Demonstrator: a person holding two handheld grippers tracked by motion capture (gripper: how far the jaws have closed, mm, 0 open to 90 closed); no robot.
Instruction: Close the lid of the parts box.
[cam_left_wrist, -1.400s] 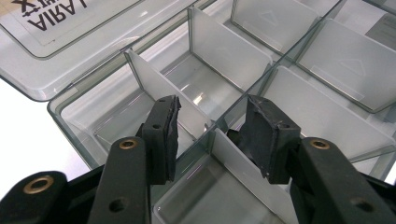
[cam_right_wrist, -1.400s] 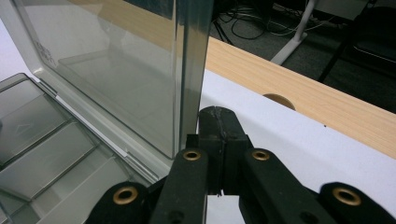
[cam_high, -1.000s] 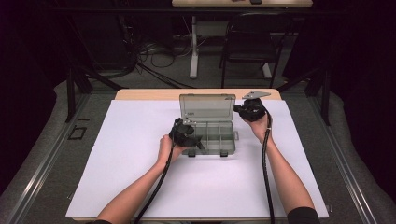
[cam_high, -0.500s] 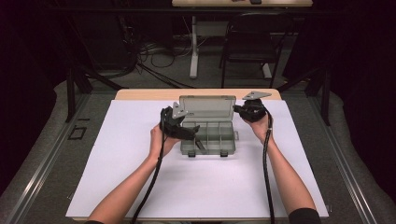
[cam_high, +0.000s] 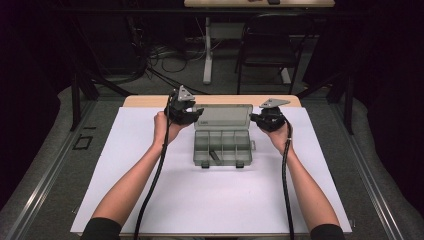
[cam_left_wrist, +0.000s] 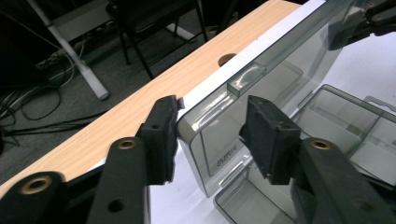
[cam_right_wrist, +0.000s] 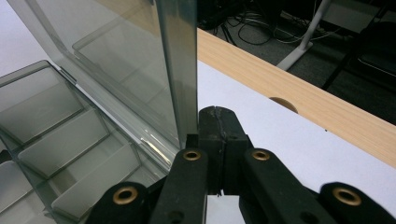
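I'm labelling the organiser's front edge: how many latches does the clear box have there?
2. Both sit on the front edge of the clear box in the high view: left latch near the front-left corner, right latch near the front-right corner.

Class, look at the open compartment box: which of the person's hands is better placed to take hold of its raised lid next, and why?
Probably the left. The left gripper has its fingers spread astride the corner of the raised lid, having just been closing. The right gripper is shut, beside the lid's other edge.
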